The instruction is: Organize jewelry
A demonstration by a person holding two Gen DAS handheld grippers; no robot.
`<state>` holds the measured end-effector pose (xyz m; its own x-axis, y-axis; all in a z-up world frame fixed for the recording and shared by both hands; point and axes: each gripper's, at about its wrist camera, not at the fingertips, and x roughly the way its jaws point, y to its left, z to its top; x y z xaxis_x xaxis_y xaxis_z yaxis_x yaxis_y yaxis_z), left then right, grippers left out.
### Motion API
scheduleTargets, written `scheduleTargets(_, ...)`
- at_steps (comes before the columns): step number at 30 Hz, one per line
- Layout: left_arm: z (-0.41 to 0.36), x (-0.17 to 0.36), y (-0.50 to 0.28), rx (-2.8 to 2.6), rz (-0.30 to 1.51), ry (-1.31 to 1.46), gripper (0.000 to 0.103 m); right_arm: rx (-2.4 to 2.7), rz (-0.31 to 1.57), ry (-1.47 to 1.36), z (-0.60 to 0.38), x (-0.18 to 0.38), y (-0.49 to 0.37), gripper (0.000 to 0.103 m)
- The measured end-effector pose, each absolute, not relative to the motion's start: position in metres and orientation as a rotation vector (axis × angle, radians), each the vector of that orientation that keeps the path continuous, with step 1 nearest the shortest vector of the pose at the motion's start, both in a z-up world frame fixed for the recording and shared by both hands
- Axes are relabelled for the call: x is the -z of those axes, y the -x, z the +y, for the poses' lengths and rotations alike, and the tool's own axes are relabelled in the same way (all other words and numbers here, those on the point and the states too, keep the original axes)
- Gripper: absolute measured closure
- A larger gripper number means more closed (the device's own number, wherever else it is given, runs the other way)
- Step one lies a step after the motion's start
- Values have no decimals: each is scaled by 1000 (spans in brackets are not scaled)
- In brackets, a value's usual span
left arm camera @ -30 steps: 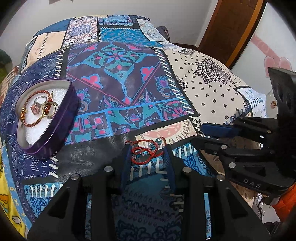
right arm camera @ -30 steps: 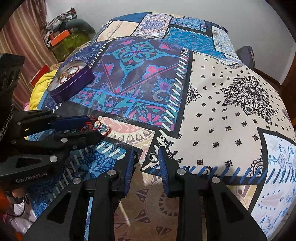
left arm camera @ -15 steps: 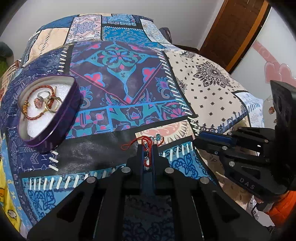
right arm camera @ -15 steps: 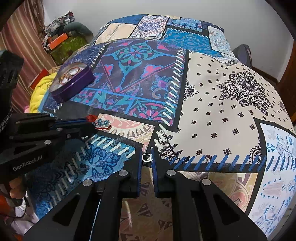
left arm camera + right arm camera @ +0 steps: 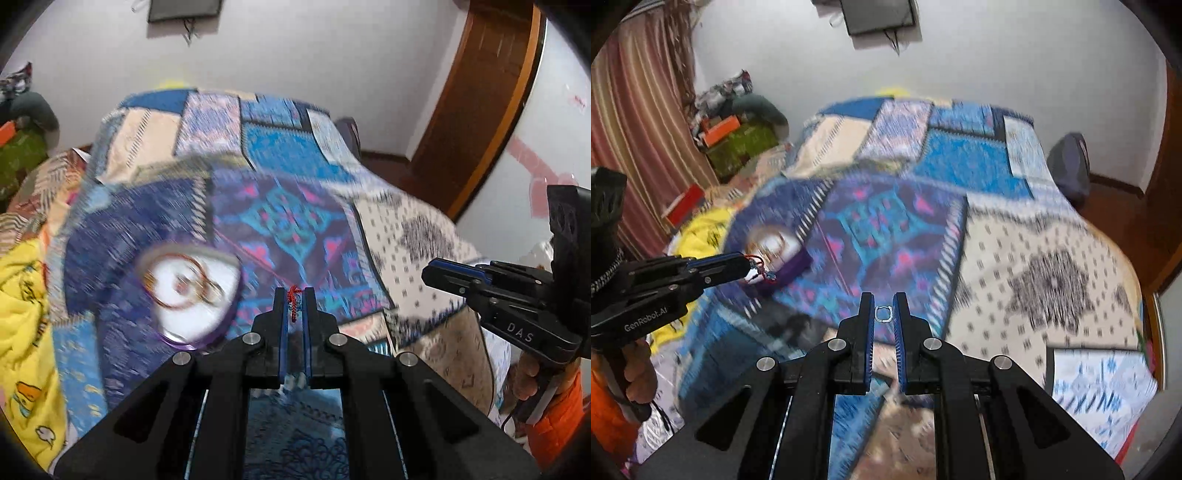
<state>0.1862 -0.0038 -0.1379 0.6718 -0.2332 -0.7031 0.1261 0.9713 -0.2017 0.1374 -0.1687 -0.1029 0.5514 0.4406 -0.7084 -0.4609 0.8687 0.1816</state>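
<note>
My left gripper is shut on a red thread bracelet with blue beads, lifted off the bed; the bracelet dangles from the left gripper in the right wrist view too. My right gripper is shut on a small silver ring, also raised above the bedspread. A purple heart-shaped tin with white lining holds a red bracelet and rings, blurred, left of the left gripper. The right gripper shows at the right edge of the left wrist view.
A patchwork bedspread covers the bed. A yellow cloth lies at the left side. Clutter and striped curtains stand at the far left. A wooden door is at the right. A hand holds the left tool.
Both grippers closed, the left on the red bracelet and the right on the ring, then lifted them off the bedspread. Both views now tilt up toward the wall, with motion blur.
</note>
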Motion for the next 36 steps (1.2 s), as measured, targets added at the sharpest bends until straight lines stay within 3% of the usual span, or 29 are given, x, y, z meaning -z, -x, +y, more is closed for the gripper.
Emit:
scheduleTargets(13, 57, 92, -196, 91, 668, 163, 98, -708, 730, 43, -79, 81, -153, 94)
scheduleTargets(28, 82, 154, -227, 114, 810, 230, 98, -775, 929, 117, -25, 145, -194, 94)
scheduleTargets(36, 86, 167, -234, 129, 844, 244, 98, -803, 918, 168, -20, 151, -191, 94)
